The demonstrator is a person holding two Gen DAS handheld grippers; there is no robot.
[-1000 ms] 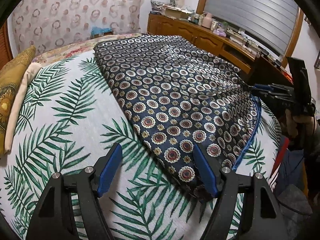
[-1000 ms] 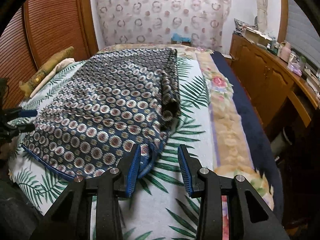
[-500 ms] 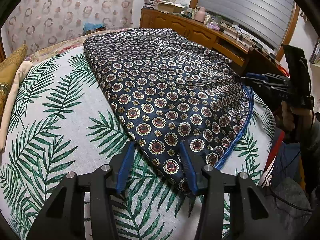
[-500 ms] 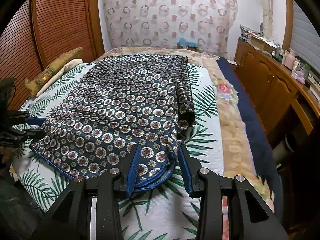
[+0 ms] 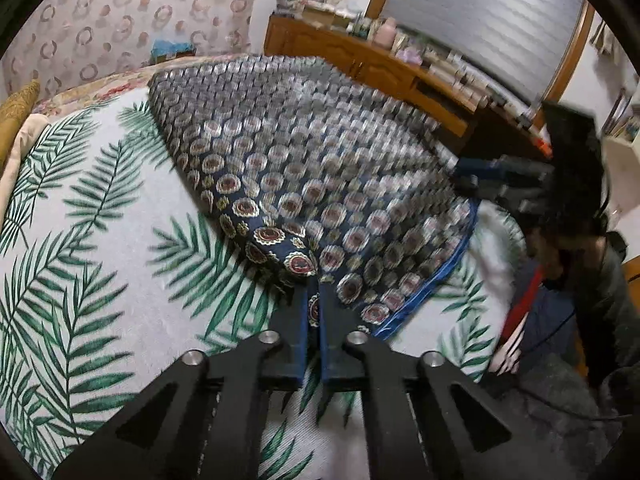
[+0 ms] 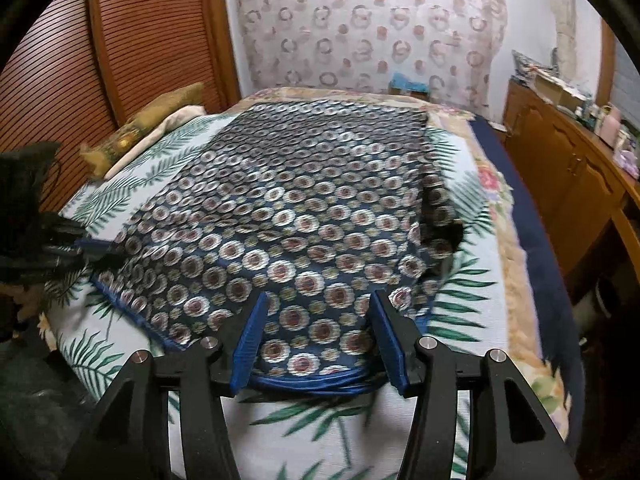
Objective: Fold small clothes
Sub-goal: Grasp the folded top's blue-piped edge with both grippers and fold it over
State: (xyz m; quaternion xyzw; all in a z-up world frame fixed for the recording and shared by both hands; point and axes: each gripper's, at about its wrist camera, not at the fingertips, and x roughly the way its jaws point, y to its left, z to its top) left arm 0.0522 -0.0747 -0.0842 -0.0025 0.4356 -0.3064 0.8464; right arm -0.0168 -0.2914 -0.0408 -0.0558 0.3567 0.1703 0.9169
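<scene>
A navy garment with a round medallion print point(image 5: 312, 168) lies spread on the bed; it also shows in the right wrist view point(image 6: 288, 216). Its near hem has a bright blue trim point(image 6: 316, 383). My left gripper point(image 5: 313, 300) is shut on the garment's near left corner. My right gripper point(image 6: 316, 312) is open, its blue fingers point(image 6: 250, 340) straddling the near right corner of the hem. The right gripper also appears at the right in the left wrist view point(image 5: 520, 184), and the left gripper at the left in the right wrist view point(image 6: 80, 252).
The bed has a white sheet with green palm leaves point(image 5: 80, 240). A pillow point(image 6: 152, 120) lies at the left by a slatted wooden door point(image 6: 60, 60). A wooden cabinet with clutter point(image 6: 568, 168) runs along the right. A curtain point(image 6: 360, 20) hangs behind.
My left gripper closed on the garment's corner; it was open a second ago. My right gripper moved forward over the hem and opened wider.
</scene>
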